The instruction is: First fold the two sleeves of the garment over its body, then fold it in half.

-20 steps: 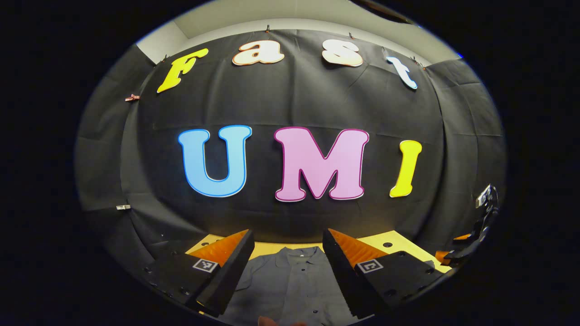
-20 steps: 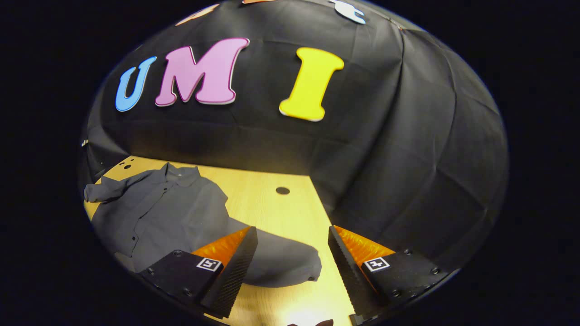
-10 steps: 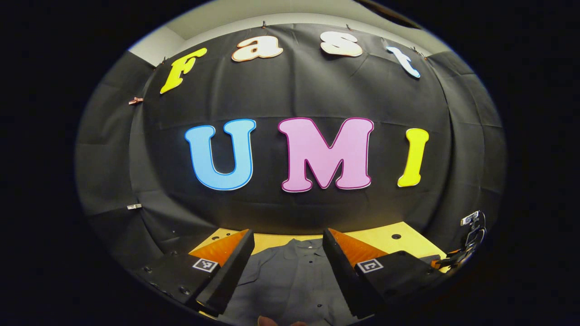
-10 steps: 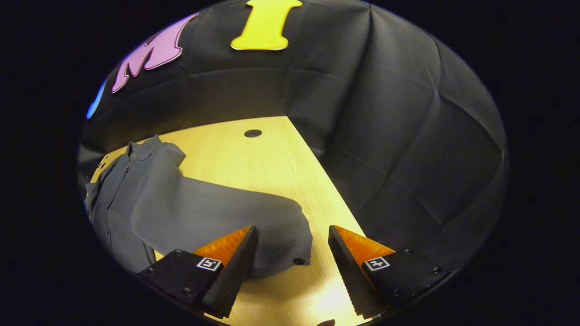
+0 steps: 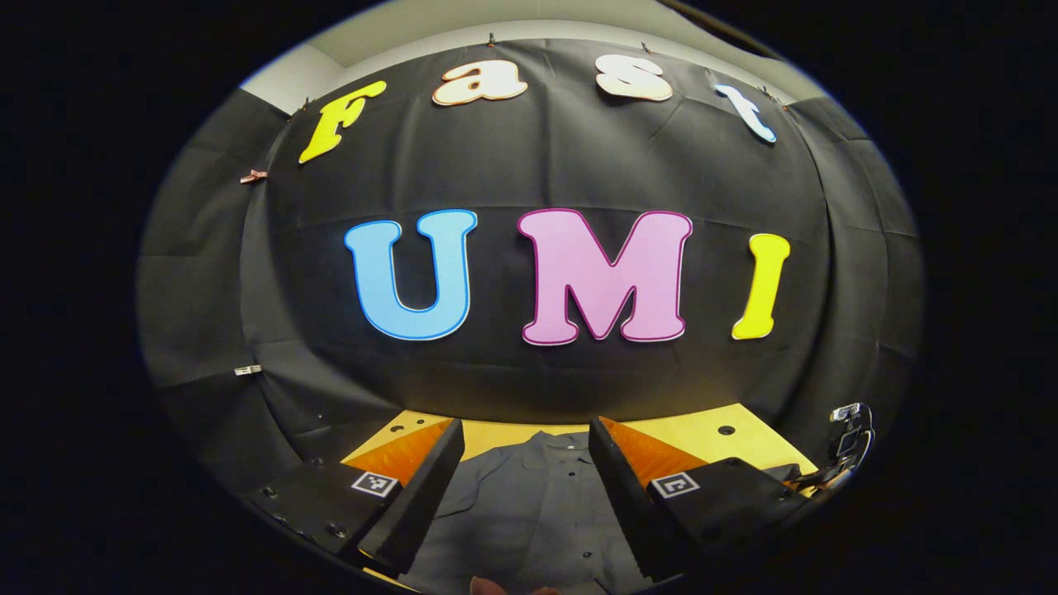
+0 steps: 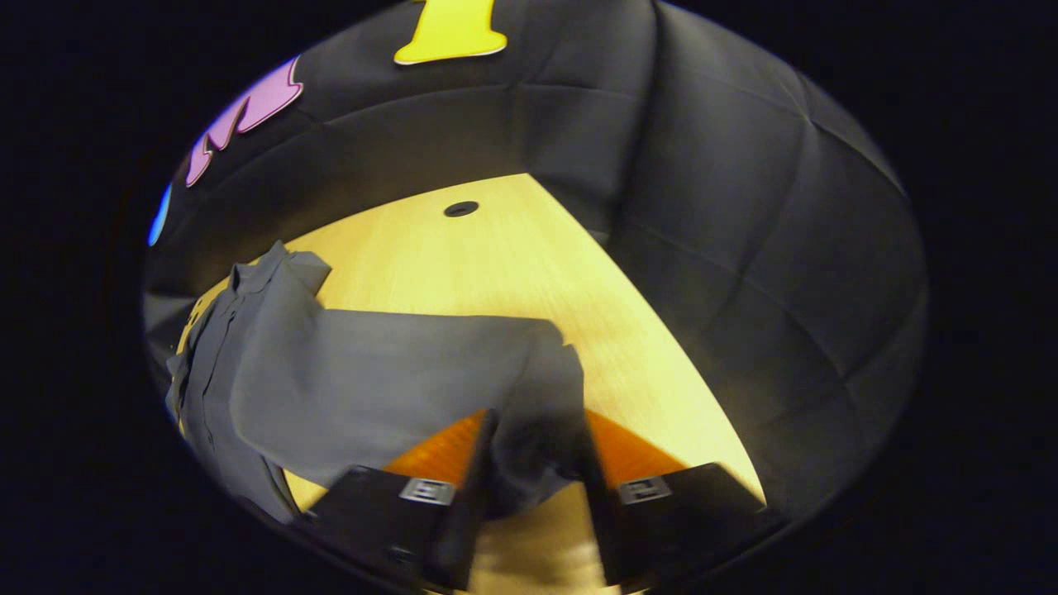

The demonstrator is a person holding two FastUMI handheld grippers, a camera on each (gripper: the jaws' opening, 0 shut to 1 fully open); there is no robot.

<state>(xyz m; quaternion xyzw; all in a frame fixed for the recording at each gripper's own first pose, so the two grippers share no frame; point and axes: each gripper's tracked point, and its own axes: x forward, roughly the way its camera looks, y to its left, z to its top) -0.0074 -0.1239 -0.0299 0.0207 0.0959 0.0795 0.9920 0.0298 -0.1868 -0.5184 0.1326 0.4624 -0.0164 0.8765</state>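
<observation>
Grey fabric is the thing to mind: the garment [image 6: 248,364], a buttoned shirt, lies flat on the pale wooden table [image 6: 496,248], collar toward the booth's far wall, and its sleeve [image 6: 413,372] stretches out sideways across the bare wood. The right hand-held gripper [image 6: 536,463] has the sleeve's cuff end between its two fingers, which stand close together with cloth bunched in the gap, so it appears to be pinching the cuff. The left hand-held gripper [image 5: 522,487] hangs above the shirt's front with its fingers spread wide and nothing between them; the placket and buttons show through the gap. In the left gripper view the other hand-held gripper appears small at the far right edge of the table. The step in hand looks like the first sleeve fold. To do it well, lift the cuff only enough to clear the table, then carry it in a low arc across toward the buttons, keeping the sleeve taut so that it creases at the shoulder seam rather than dragging the body along. The free gripper could press down on the chest to hold the shirt from sliding. Lay the cuff flat before letting go.
</observation>
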